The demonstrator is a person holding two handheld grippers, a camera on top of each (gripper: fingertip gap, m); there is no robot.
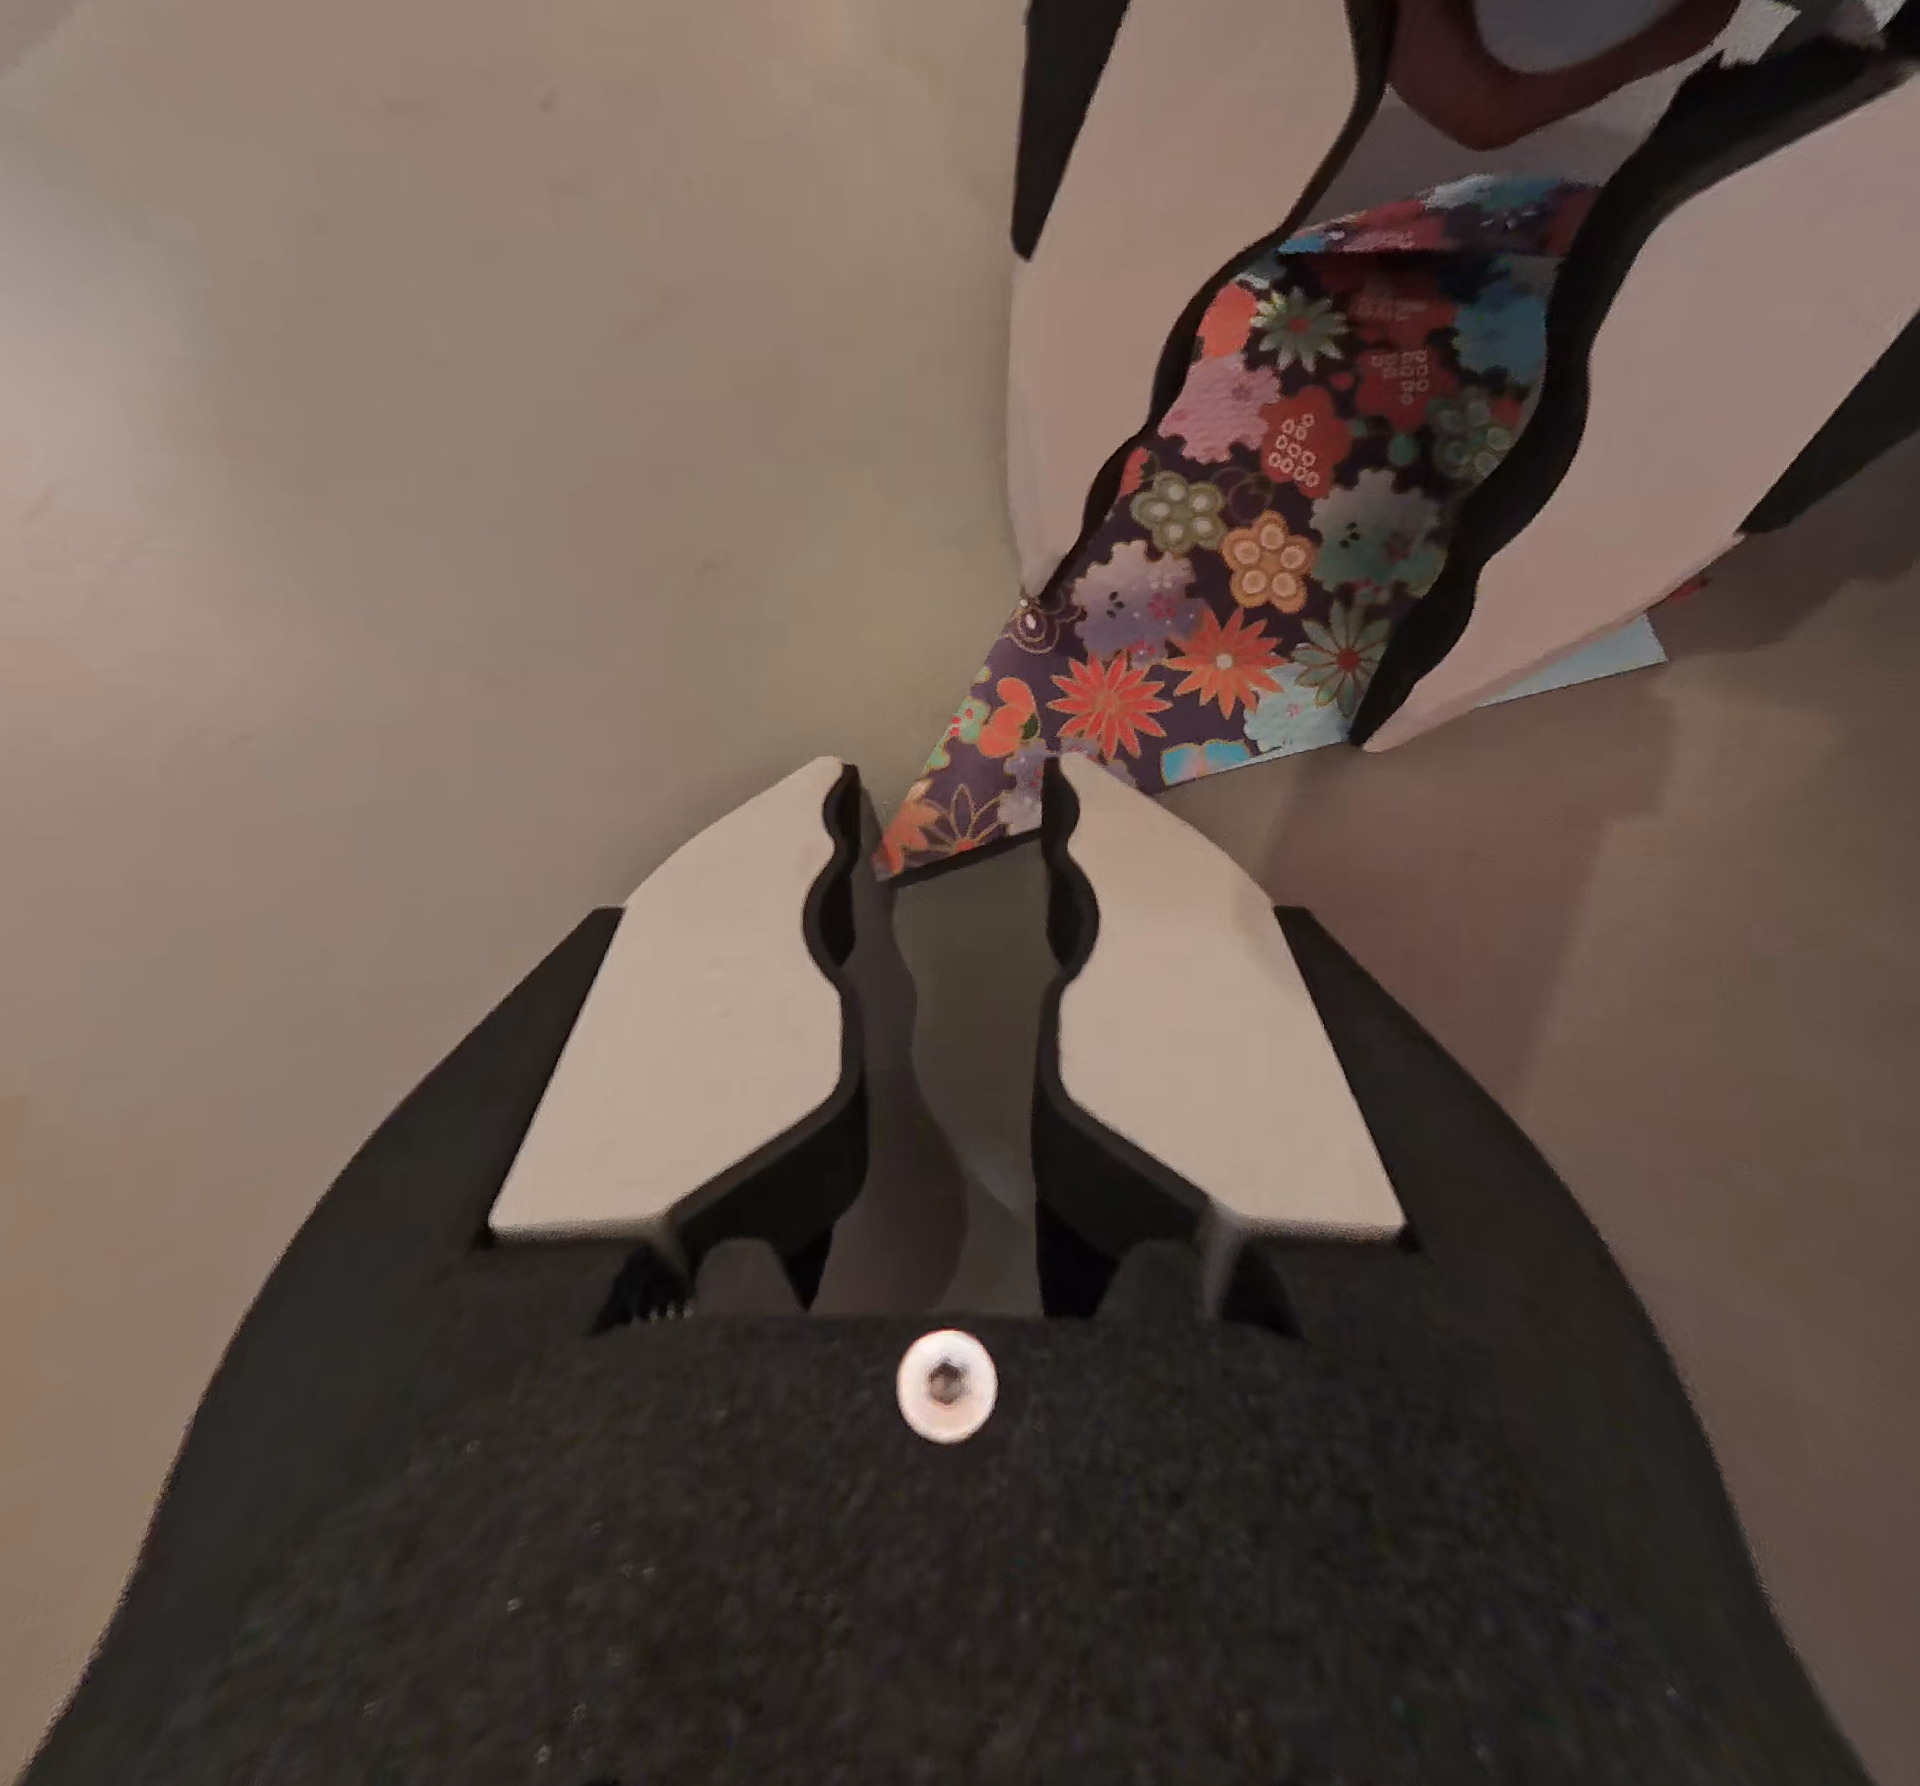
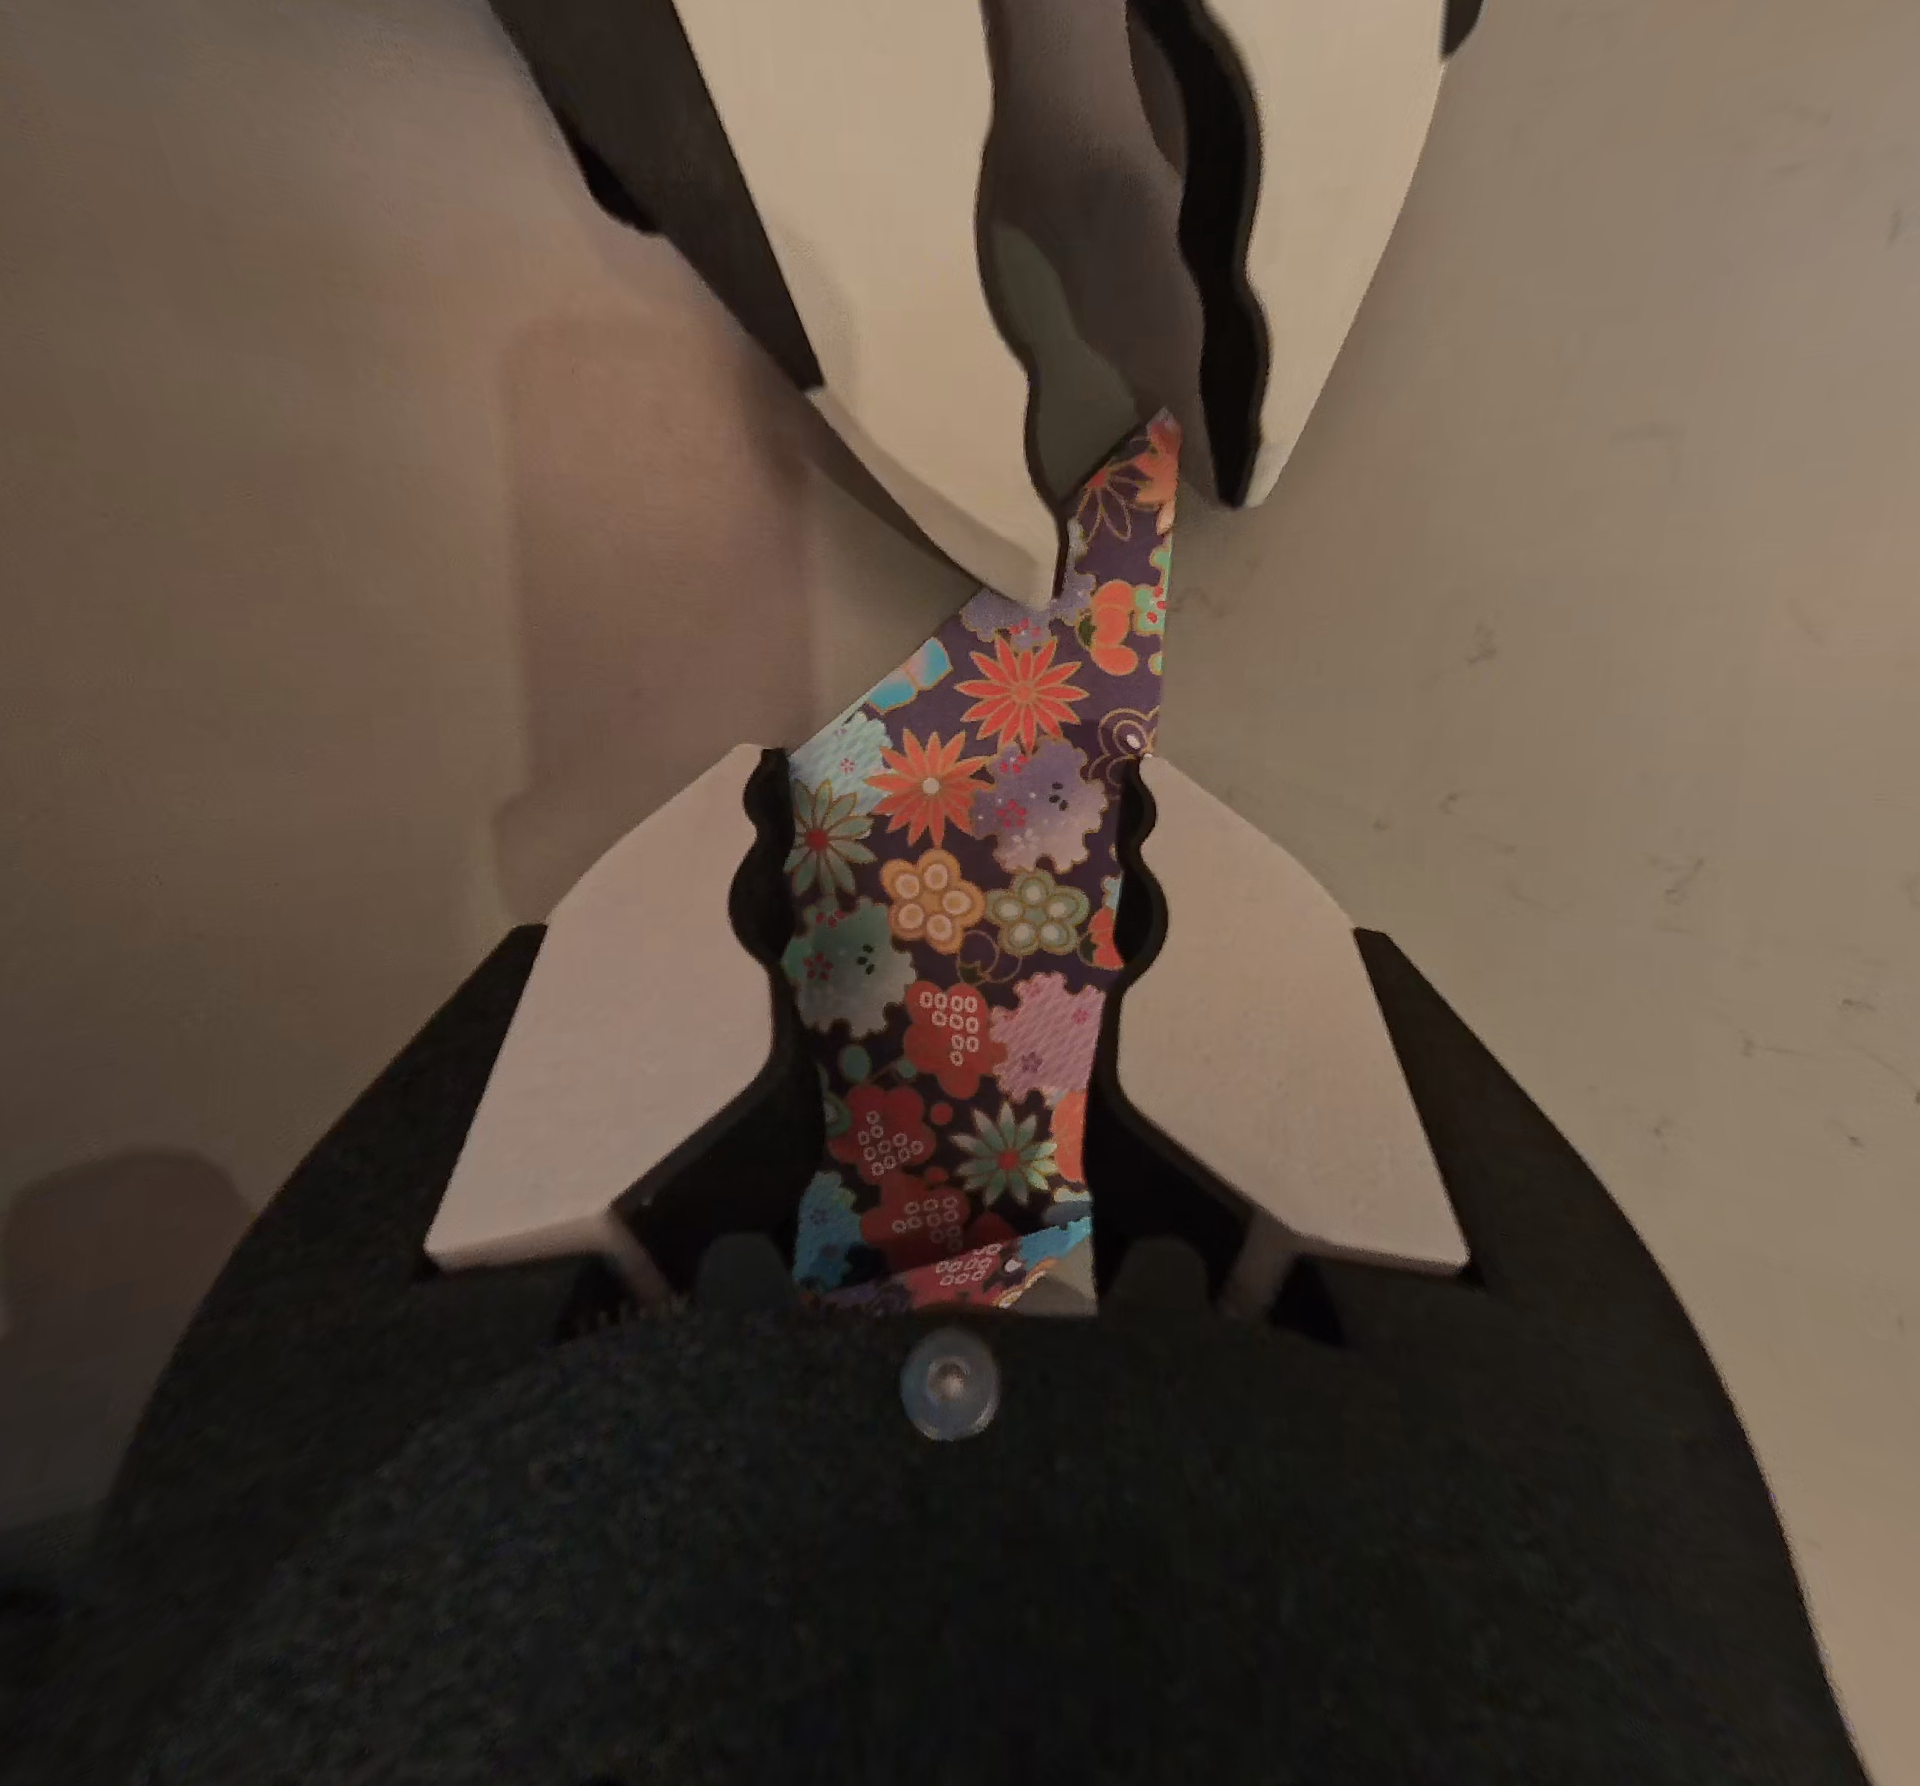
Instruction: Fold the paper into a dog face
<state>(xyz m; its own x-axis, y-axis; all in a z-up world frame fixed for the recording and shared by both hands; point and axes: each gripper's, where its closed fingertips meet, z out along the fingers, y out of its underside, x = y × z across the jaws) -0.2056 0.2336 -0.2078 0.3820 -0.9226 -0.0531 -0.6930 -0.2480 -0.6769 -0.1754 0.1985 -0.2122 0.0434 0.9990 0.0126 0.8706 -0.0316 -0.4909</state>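
The paper (image 1: pixel 1247 531) is dark purple with orange, pink and teal flowers, folded into a long pointed shape flat on the beige table (image 1: pixel 416 489). My left gripper (image 1: pixel 951 780) is open by a narrow gap, and the paper's pointed corner lies between its tips. My right gripper (image 2: pixel 954 765) is open wide and straddles the paper (image 2: pixel 966 905), which runs back between its fingers. A small folded flap shows at the paper's far end (image 2: pixel 966 1269). The two grippers face each other tip to tip: the right gripper shows in the left wrist view (image 1: pixel 1205 661), the left gripper in the right wrist view (image 2: pixel 1143 531).
The paper's pale underside peeks out past the right gripper's finger (image 1: pixel 1621 666). The table (image 2: pixel 1558 697) has faint scuff marks on its right side. Bare table surface lies to the left of both grippers.
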